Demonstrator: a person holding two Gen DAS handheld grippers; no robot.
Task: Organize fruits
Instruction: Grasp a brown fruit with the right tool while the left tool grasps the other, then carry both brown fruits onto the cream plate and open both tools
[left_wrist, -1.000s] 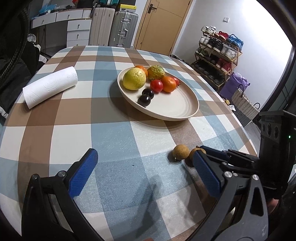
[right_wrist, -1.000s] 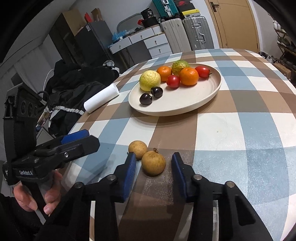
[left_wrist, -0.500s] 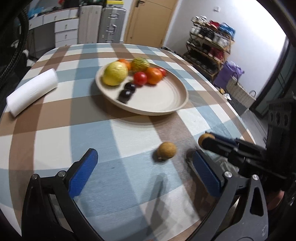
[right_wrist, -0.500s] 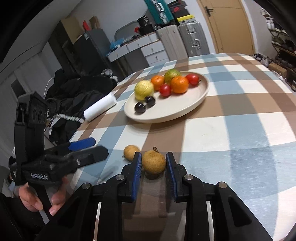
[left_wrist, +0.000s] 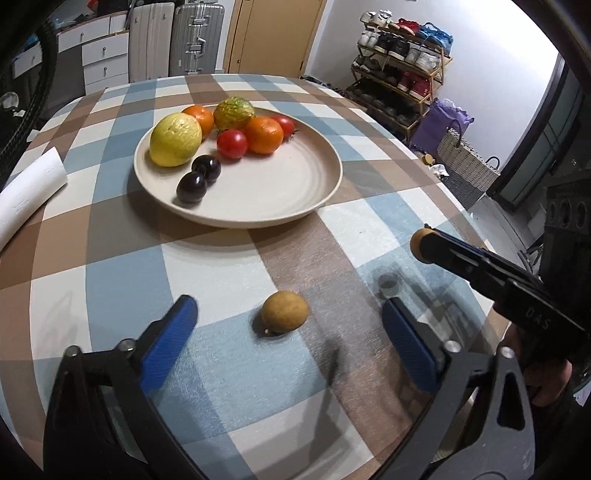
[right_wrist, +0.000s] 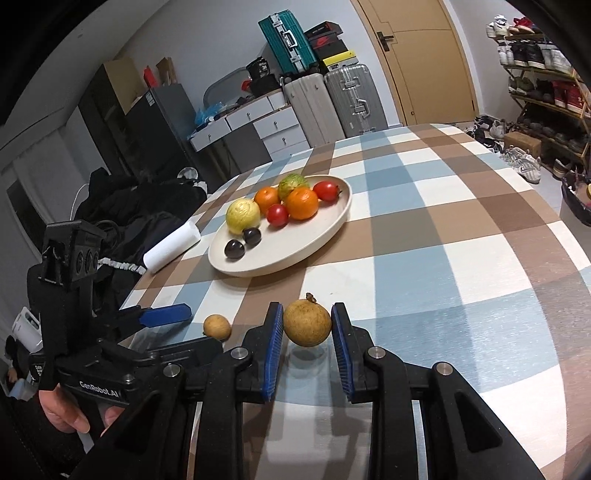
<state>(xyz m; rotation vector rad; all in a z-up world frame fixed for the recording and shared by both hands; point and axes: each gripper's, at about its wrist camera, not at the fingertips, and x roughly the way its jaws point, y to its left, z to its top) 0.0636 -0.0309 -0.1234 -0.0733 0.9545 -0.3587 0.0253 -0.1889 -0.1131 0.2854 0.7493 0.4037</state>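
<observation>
Two longans near the plate (right_wrist: 334, 225)

We pinch one longan (right_wrist: 306, 323) in our right gripper (right_wrist: 306, 334); our left gripper (left_wrist: 290, 326), just narrowing yet spread, straddles the other longan (left_wrist: 285, 311) untouched, plate beyond.

Plate (left_wrist: 325, 192) near half bare; fruit (left_wrist: 236, 129) crowds far half.

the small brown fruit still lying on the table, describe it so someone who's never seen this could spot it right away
Start at the big round beige plate of fruit on the checked tablecloth, then come toward the camera onto a blue square. The small round tan-brown fruit lies there alone between the open left tool's blue pads. Its twin is off the cloth, clamped in the right tool.
</observation>
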